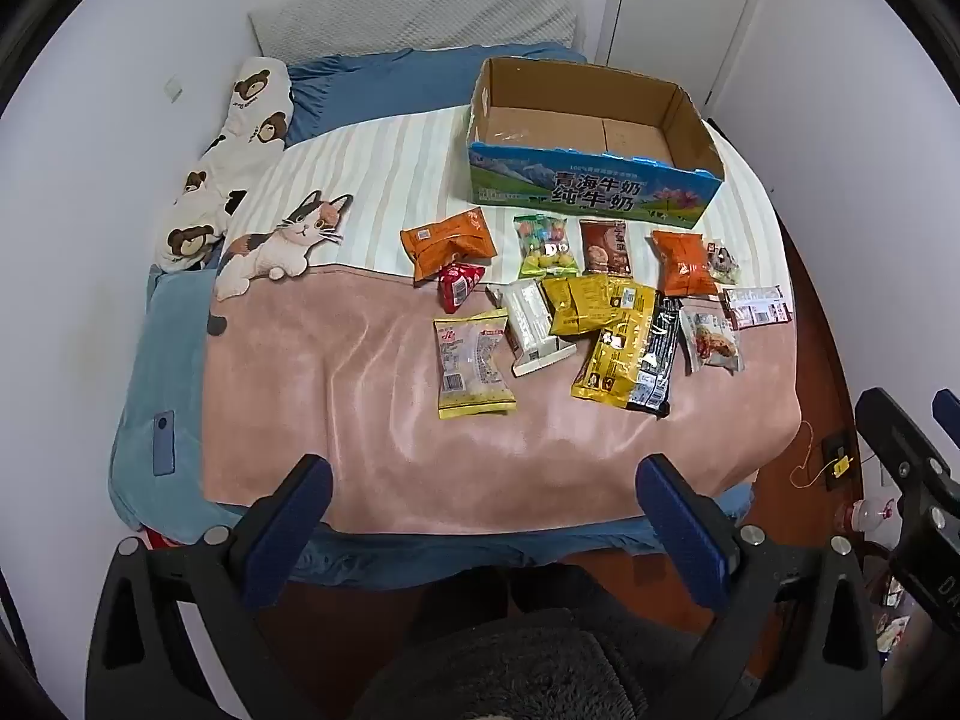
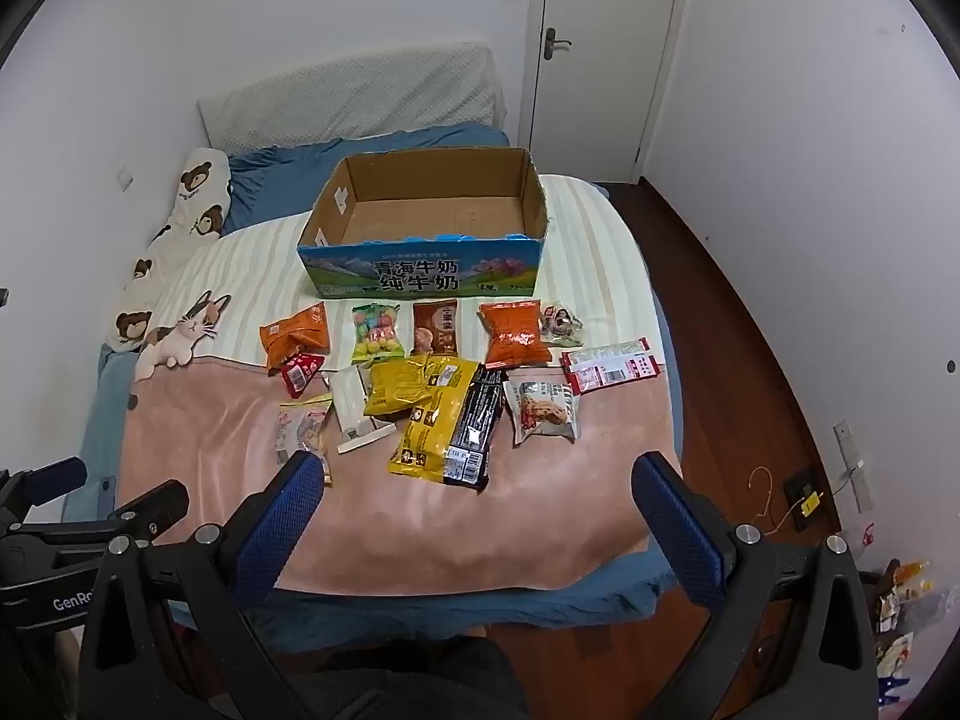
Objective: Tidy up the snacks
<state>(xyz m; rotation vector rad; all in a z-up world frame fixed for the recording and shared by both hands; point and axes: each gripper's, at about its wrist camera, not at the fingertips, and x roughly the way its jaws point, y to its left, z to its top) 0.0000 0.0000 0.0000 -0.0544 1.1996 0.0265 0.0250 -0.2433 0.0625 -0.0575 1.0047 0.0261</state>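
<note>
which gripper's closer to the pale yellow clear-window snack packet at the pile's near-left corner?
Left. The left gripper hangs open just short of the pale yellow packet; the right gripper, also open, sits farther right, packet by its left finger.

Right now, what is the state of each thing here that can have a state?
Box: open on top, empty, upright on the bed.
Snacks: all outside the box, loose on the blanket, some overlapping.
Door: shut.
Left gripper: open, holds nothing.
Right gripper: open, holds nothing.
</note>
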